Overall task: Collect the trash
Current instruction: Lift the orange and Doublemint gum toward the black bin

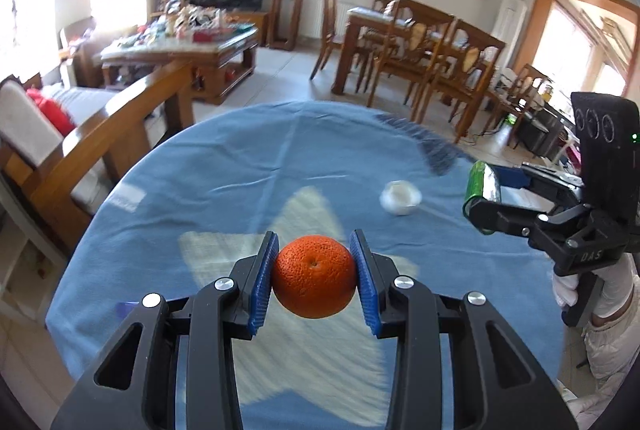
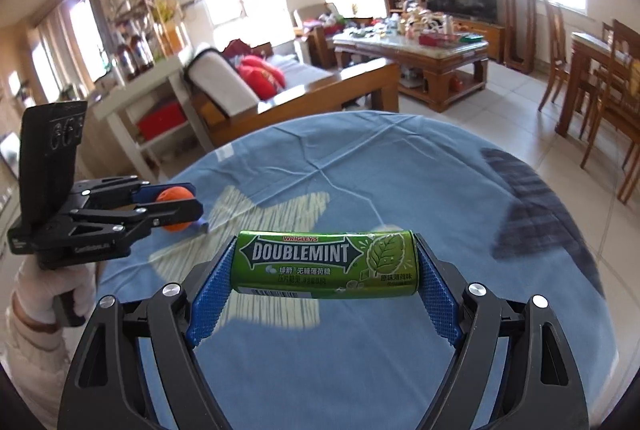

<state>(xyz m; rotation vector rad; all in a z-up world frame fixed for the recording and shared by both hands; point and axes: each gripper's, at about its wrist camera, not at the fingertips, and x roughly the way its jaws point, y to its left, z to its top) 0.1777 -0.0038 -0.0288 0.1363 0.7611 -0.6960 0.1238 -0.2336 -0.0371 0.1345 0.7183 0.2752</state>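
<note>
My left gripper (image 1: 314, 270) is shut on an orange (image 1: 314, 278), its blue pads pressing both sides, and holds it in the air above the blue tablecloth (image 1: 240, 181). My right gripper (image 2: 326, 270) is shut on a green Doublemint mint container (image 2: 326, 264), gripped by its two ends and lifted off the cloth. In the left wrist view the right gripper (image 1: 484, 201) shows at the right edge with the green container (image 1: 482, 183). In the right wrist view the left gripper (image 2: 188, 203) shows at the left with the orange (image 2: 174, 195). A crumpled white paper ball (image 1: 401, 197) lies on the cloth.
A dark grey cloth (image 1: 434, 149) lies at the table's far right edge. A wooden sofa (image 1: 100, 133) stands beyond the table on the left, a cluttered coffee table (image 1: 188, 45) behind it, dining chairs (image 1: 440, 61) at the right. White-gloved hands (image 1: 568, 288) hold both grippers.
</note>
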